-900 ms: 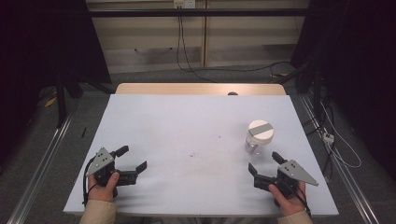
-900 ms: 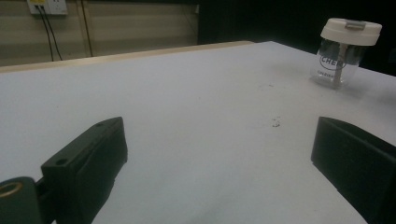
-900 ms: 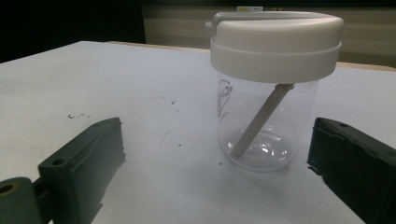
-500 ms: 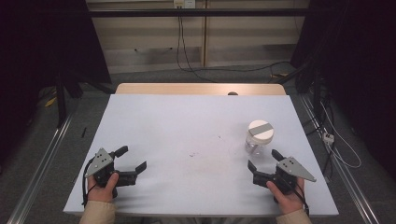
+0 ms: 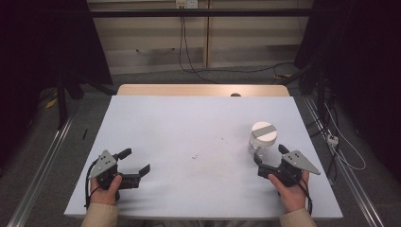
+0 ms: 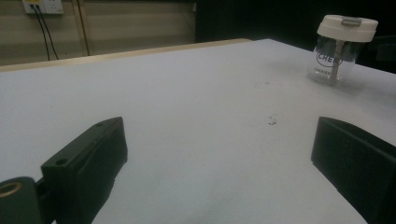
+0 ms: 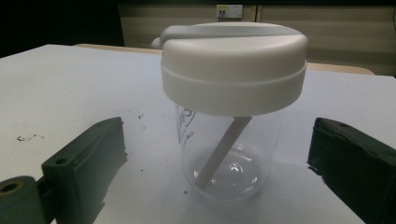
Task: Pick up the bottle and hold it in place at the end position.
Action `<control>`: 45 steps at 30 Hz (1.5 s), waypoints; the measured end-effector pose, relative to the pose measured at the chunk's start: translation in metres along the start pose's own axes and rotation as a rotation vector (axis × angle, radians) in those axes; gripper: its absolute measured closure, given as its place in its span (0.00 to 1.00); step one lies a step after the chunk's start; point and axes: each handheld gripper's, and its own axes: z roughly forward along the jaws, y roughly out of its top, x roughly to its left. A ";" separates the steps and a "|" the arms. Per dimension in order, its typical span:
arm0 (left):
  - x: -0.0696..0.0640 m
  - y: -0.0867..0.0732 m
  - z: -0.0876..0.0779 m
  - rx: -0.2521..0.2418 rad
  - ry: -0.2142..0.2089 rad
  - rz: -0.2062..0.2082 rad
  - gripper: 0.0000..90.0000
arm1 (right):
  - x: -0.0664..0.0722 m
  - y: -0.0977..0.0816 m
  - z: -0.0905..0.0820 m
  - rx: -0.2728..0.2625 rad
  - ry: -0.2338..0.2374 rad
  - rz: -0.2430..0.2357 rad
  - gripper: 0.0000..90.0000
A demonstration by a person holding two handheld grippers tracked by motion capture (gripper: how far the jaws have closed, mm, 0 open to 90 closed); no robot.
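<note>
While the jar (image 5: 262, 140) stands upright on the white table (image 5: 189, 127), its long axis straight up and its lid on top, I hold my right gripper (image 5: 270, 160) just short of it, on the near right part of the tabletop. In the right gripper view the jar (image 7: 231, 107) sits between the lines of my two black jaws and a little beyond their tips; the jaws stand wide apart, and neither pad touches the glass. My right hand (image 5: 289, 187) comes in from the near edge, wrapped around the gripper's body, with the jaws aimed forward and slightly inward toward the jar. My left gripper (image 5: 133, 163) rests low over the near left part of the table, well apart from the jar, its jaws spread wide with nothing between them; my left hand (image 5: 106, 189) grips it from behind, and it points forward and to the right across the bare surface. The jar is clear glass or plastic with a broad white lid (image 7: 233, 65) that overhangs the body. A pale stick (image 7: 219, 151) leans at a slant inside, its lower end on the bottom. In the left gripper view I can see dark lettering on the jar's (image 6: 338, 49) side, too small to read whole.
</note>
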 end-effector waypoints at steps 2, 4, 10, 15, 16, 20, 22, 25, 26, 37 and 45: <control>0.000 0.000 0.000 0.001 -0.002 0.003 0.04 | -0.001 0.001 0.004 0.004 0.002 0.011 0.04; 0.000 0.000 0.001 0.001 -0.003 0.002 0.04 | -0.001 0.001 0.007 0.009 -0.003 0.005 0.04; 0.000 0.000 0.001 0.004 -0.004 0.001 0.04 | -0.001 0.003 0.019 0.020 -0.014 0.007 0.04; 0.001 0.000 0.000 0.010 -0.002 0.004 0.04 | -0.002 0.005 0.030 0.031 -0.021 0.009 0.05; 0.001 0.000 0.001 0.008 -0.002 0.003 0.04 | -0.003 0.005 0.032 0.033 -0.027 0.013 0.05; 0.000 -0.001 0.002 0.011 -0.006 0.005 0.04 | -0.005 0.005 0.038 0.039 -0.033 0.022 0.05; 0.000 -0.001 0.002 0.015 -0.007 0.009 0.04 | -0.006 0.006 0.040 0.041 -0.036 0.024 0.06; 0.000 -0.001 0.002 0.014 -0.005 0.007 0.04 | -0.007 0.007 0.044 0.045 -0.040 0.030 0.06; 0.000 -0.001 0.002 0.014 -0.005 0.008 0.04 | -0.007 0.007 0.045 0.045 -0.039 0.031 0.07; 0.001 -0.001 0.002 0.022 -0.006 0.010 0.04 | -0.005 0.009 0.058 0.049 -0.045 0.024 0.10; 0.001 -0.001 0.002 0.021 -0.003 0.007 0.04 | -0.002 0.009 0.065 0.056 -0.058 0.009 0.13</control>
